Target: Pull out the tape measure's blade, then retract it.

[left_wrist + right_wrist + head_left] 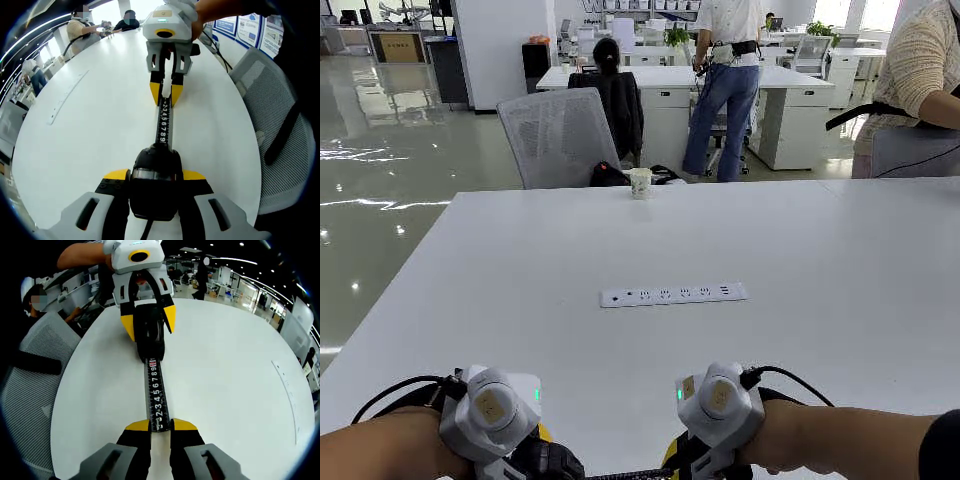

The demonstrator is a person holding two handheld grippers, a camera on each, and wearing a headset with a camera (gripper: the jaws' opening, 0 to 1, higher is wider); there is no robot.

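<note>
A black tape measure case (pixel 156 195) sits between the jaws of my left gripper (pixel 156 175), which is shut on it. Its black numbered blade (pixel 164 122) runs out a short way, level above the white table, to my right gripper (pixel 166 95), which pinches the blade's tip. In the right gripper view, my right gripper (pixel 160 426) is shut on the blade (pixel 155 390) end, and the case (pixel 149 337) sits in the left gripper (pixel 149 322) ahead. In the head view both grippers are at the bottom edge, the left gripper (pixel 545 462) and the right gripper (pixel 692 460).
A white power strip (pixel 673 294) lies in the middle of the white table (pixel 620 230). A paper cup (pixel 640 182) stands at its far edge. A grey mesh chair (pixel 560 135) and several people are beyond the table.
</note>
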